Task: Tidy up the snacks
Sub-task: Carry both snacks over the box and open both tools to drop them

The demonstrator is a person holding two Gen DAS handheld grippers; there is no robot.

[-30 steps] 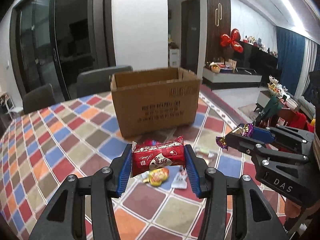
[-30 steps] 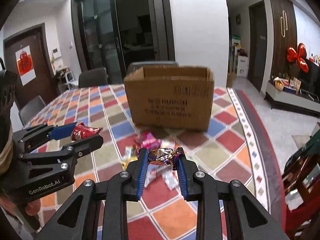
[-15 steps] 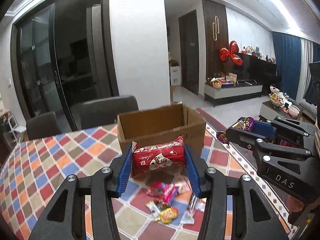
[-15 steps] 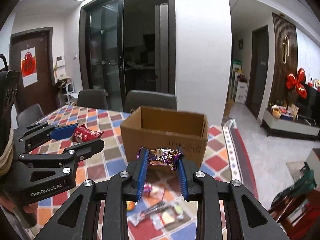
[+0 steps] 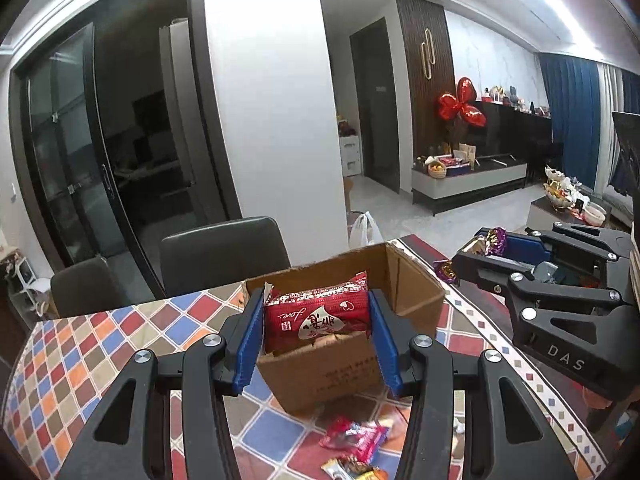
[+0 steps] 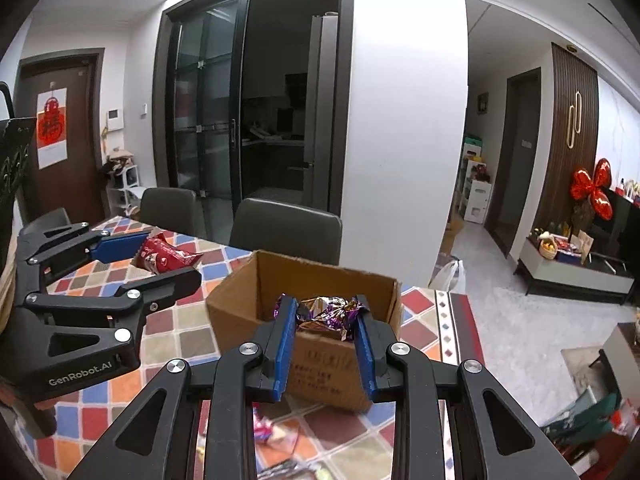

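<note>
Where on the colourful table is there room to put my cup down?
The checkered tablecloth lies bare to the left of the brown cardboard box, toward the dark grey chairs. In the right wrist view, a bare strip runs to the right of the box along the patterned border. In front of the box it is crowded with loose snack wrappers.

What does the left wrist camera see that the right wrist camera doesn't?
Only the left wrist view shows the blue curtains and the front of the red snack packet held in the left gripper.

Only the right wrist view shows the brown door with a red poster and the purple foil candy head-on in the right gripper.

Both show the cardboard box, checkered tablecloth, grey chairs and red bow balloon.
</note>
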